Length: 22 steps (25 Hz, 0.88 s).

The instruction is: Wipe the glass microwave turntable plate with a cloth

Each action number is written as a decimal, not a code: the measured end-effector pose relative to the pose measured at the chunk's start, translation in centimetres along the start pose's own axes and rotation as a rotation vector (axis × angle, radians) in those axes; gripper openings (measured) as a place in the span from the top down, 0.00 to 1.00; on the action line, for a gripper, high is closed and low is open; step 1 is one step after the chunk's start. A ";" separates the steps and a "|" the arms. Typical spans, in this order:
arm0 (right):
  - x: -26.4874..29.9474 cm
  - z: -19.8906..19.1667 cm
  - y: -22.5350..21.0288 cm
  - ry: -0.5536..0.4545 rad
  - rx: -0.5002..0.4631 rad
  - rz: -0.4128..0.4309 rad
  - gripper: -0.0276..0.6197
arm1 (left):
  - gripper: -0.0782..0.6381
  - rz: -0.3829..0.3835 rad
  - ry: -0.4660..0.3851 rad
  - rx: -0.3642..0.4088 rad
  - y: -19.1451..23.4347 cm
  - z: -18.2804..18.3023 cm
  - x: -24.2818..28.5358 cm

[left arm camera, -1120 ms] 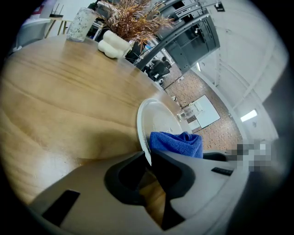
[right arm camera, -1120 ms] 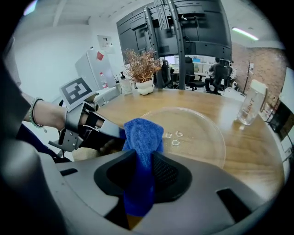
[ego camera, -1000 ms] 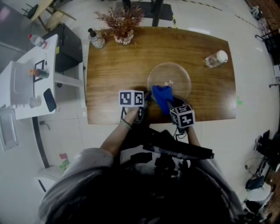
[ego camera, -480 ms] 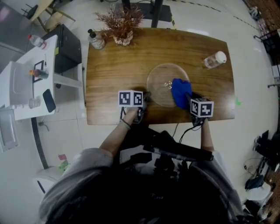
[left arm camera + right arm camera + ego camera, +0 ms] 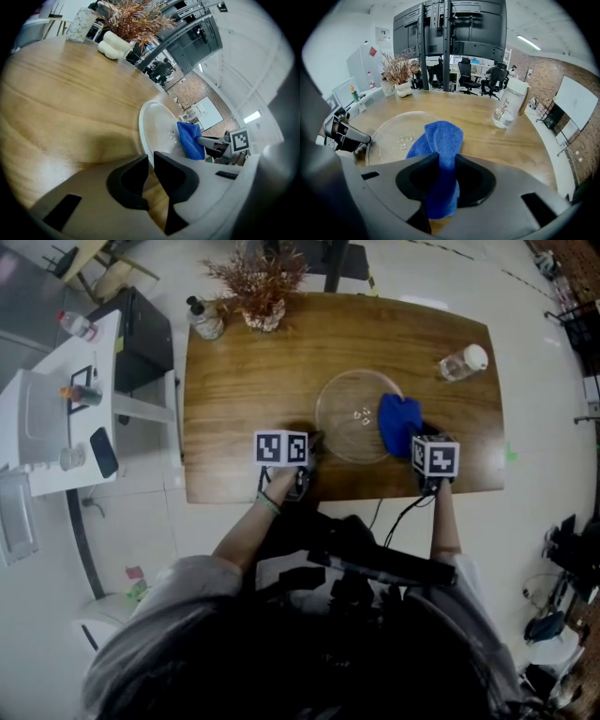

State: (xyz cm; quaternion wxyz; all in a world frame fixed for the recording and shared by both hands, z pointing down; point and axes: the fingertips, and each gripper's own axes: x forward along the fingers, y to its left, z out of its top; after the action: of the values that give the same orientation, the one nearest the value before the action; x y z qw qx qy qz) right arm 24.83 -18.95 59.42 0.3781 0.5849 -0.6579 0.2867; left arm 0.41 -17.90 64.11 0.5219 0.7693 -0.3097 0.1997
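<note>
**Blue cloth (image 5: 398, 423) on the right side of the plate (image 5: 349, 399)**

The right gripper (image 5: 415, 435) pinches the cloth between its jaws, and the cloth lies over the right part of the clear glass plate. The plate rests flat near the middle of the wooden table (image 5: 244, 381). The left gripper (image 5: 314, 442) has its jaws nearly together, clamped on the plate's left rim. A clear bottle (image 5: 462, 365) is near the table's far right corner.

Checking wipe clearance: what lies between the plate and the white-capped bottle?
Only bare table between plate and bottle, clear in the head view.
</note>
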 end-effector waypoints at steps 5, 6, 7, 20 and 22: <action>-2.0 -0.6 1.1 -0.078 0.179 -0.030 0.77 | 0.84 0.002 0.002 -0.008 0.0 0.0 0.0; -2.6 -0.7 1.5 -0.101 0.241 -0.019 0.77 | 0.84 0.002 0.001 -0.007 0.0 0.0 0.0; -3.3 -0.9 2.0 -0.124 0.304 -0.002 0.77 | 0.84 0.003 -0.001 -0.006 0.0 0.0 0.0; -8.7 -7.0 6.6 -0.177 0.540 0.115 0.77 | 0.84 0.039 -0.075 0.081 -0.3 -0.1 -0.6; -9.2 -7.5 6.6 -0.178 0.527 0.132 0.77 | 0.84 0.070 -0.115 0.102 -0.4 -0.4 -1.1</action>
State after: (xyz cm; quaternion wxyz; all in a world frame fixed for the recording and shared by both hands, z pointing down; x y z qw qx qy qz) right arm 19.83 -6.73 56.35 0.1343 0.6419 -0.6278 0.4192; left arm -0.14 -17.10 63.32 0.4561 0.7938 -0.3551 0.1888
